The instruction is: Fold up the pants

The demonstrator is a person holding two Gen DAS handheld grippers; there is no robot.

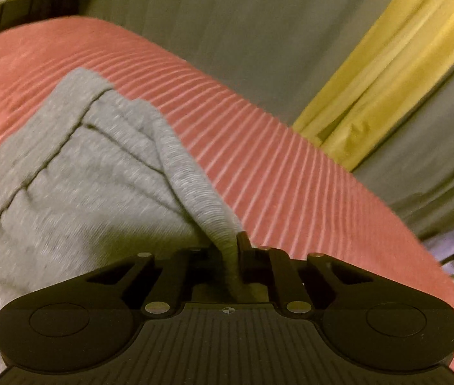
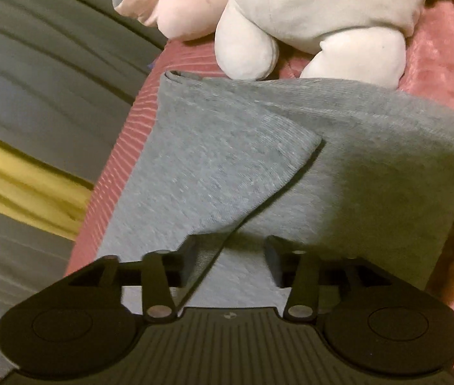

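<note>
**Grey pants pinched at one end, loose at the other, on a pink ribbed cover**

A pair of grey knit pants (image 1: pixel 76 173) lies across a pink ribbed bedcover (image 1: pixel 259 147), running along its edge where the cover drops away to grey sheeting (image 1: pixel 227 25) and a strip of yellow cloth (image 1: pixel 397 73). The left gripper (image 1: pixel 227 250) is clenched on a raised ridge of the grey fabric, the cloth drawn up in a taut fold between its black fingers (image 1: pixel 243 243); a stitched seam runs across the flat part of the garment to the left of that fold.

In the right wrist view the pants (image 2: pixel 371 166) stretch away toward the far end of the cover, one flap of the fabric turned back over the rest with a rounded corner. The right gripper (image 2: pixel 230 250) stands released, its fingers (image 2: pixel 273 252) spread wide over the cloth, the folded flap's edge passing between them. The far end of the garment touches or nearly touches a pale plush toy (image 2: pixel 316 16) that sits on the bedcover (image 2: pixel 435 64).
</note>
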